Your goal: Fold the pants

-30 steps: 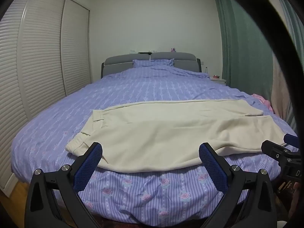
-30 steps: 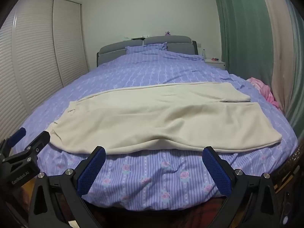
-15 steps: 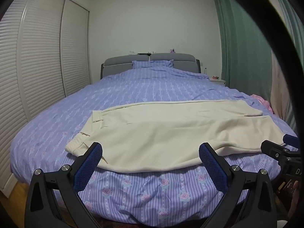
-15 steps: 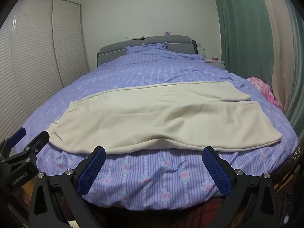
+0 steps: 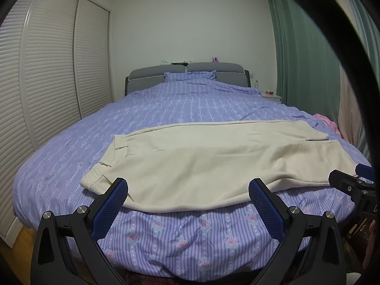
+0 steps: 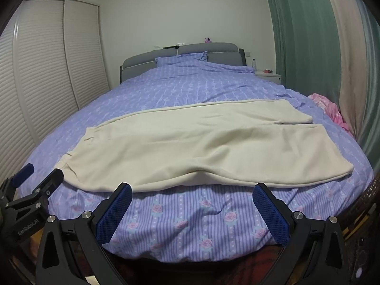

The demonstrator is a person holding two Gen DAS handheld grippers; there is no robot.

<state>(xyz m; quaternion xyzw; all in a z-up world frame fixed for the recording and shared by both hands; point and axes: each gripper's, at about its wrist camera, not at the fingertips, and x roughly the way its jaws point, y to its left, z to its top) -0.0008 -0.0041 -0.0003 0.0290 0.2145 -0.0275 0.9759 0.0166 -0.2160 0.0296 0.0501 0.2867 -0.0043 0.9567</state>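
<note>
Cream pants (image 5: 209,163) flat across purple bed (image 5: 190,104); left gripper (image 5: 187,187) and right gripper (image 6: 190,190) spread apart, holding nothing.

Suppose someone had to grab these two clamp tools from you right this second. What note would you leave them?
Left gripper: jaws wide open, holding nothing, short of the bed's foot edge.
Right gripper: the same, open and holding nothing.
Cream pants: spread flat across the blue striped duvet, waistband toward the left, leg ends toward the right, the two legs side by side.
Done: pants laid out; no fold shows yet.
Left: every fold, probably bringing one leg over the other first.
</note>
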